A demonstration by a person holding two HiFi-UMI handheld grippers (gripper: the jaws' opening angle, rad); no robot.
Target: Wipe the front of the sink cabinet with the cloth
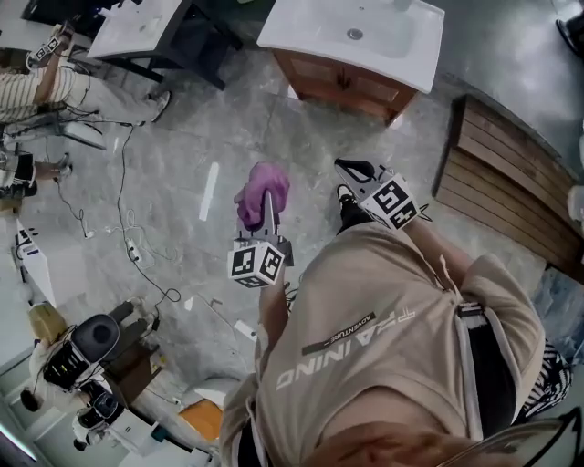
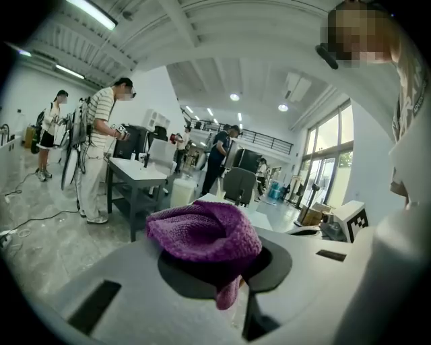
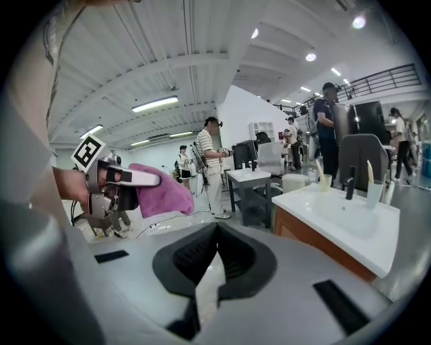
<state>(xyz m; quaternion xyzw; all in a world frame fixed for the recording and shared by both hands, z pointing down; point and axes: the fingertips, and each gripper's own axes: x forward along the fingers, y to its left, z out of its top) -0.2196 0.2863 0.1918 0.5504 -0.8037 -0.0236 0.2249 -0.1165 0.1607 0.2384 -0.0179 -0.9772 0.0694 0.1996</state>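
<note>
The sink cabinet [image 1: 342,87] stands at the far side of the floor, brown wood under a white basin top [image 1: 360,36]. My left gripper [image 1: 265,208] is shut on a bunched purple cloth [image 1: 262,190], held in the air well short of the cabinet. In the left gripper view the cloth [image 2: 205,230] covers the jaw tips. My right gripper [image 1: 352,170] is beside it on the right, shut and holding nothing. The right gripper view shows its jaws [image 3: 215,236] meeting, the cabinet front [image 3: 316,244] to the right, and the cloth [image 3: 161,193] at the left.
A second white-topped table [image 1: 137,27] on dark legs stands left of the cabinet. A person in a striped shirt [image 1: 36,91] is at the far left. Cables [image 1: 119,201] trail over the grey floor. A slatted wooden platform [image 1: 511,191] lies right. Equipment [image 1: 82,356] sits at lower left.
</note>
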